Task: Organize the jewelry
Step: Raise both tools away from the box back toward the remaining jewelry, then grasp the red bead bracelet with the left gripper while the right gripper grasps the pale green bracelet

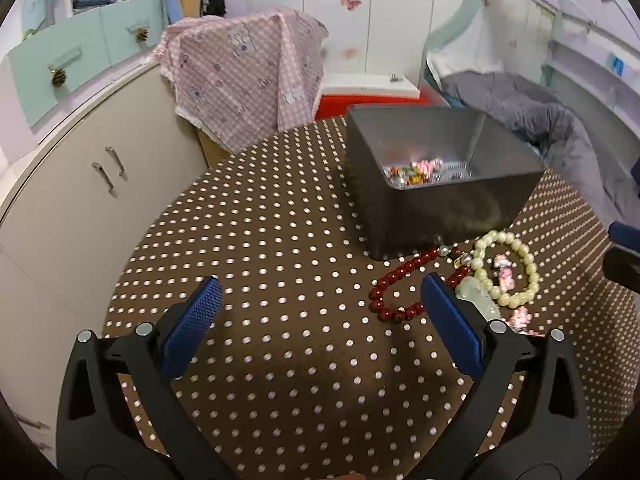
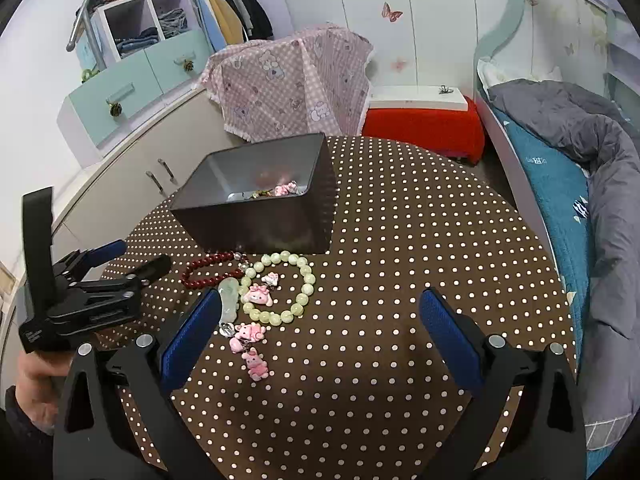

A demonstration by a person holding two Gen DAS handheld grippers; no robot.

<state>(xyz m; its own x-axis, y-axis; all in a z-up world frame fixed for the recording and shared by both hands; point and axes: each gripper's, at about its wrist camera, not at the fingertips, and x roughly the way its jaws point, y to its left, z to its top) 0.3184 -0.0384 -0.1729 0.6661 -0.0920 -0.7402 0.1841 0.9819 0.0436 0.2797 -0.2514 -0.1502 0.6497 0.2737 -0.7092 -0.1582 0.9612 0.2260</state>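
From the left wrist we see our left gripper (image 1: 320, 300) spread wide and empty, the red bead bracelet (image 1: 400, 292) just beside the grey box (image 1: 440, 200). From the right wrist, our right gripper (image 2: 320, 312) also gapes, near the pale bead bracelet (image 2: 288, 284); it looks light, limp and slippery, so we'd pinch across one strand

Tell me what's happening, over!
Left claw open, empty. Right claw open, empty. Red bracelet and green bracelet on table by grey box. Nothing blocking.

Red bead bracelet (image 2: 206, 270), pale-green bracelet (image 2: 298, 280), pink charms (image 2: 252, 344) beside dark box (image 2: 280, 216)
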